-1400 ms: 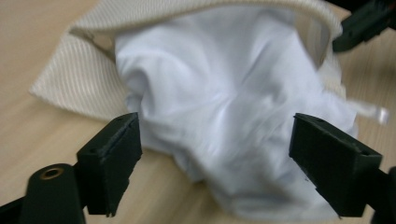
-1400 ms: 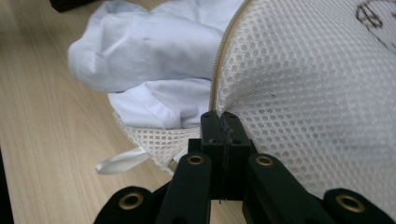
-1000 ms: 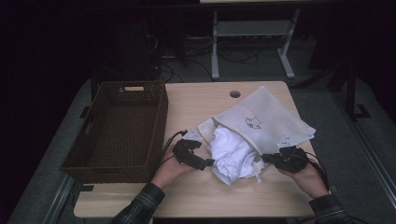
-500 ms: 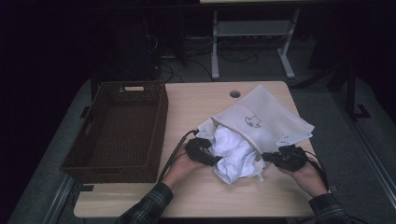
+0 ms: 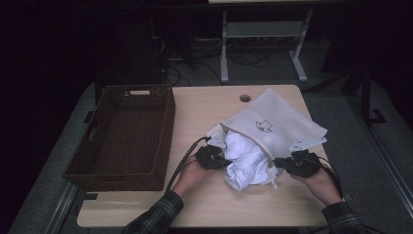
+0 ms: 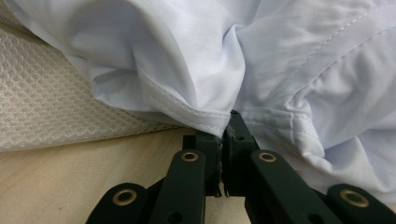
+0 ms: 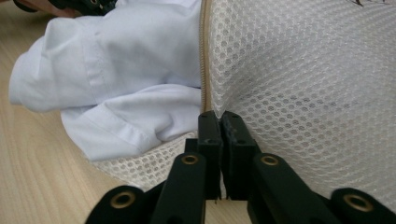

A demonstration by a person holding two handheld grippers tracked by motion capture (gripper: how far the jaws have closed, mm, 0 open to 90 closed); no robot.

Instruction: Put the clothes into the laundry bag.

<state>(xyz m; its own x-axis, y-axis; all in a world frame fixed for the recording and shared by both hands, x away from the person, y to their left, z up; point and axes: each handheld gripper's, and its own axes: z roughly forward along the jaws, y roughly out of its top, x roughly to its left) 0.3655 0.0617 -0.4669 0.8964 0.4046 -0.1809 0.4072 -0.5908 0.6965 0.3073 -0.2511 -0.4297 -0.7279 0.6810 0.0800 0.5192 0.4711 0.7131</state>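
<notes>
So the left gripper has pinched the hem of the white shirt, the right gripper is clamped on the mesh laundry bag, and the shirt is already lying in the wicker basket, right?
Not quite. The white shirt is not in the wicker basket; the high view shows it half out of the mesh laundry bag on the table. The rest holds: the left gripper has just closed on the shirt's hem, and the right gripper is clamped on the bag.

I can read no words, brands or numbers here. The one mark I find is a small dark outline drawing (image 5: 263, 126) printed on the white mesh bag (image 5: 287, 122) lying on the right of my worktop (image 5: 204, 112); it carries no legible letters.
</notes>
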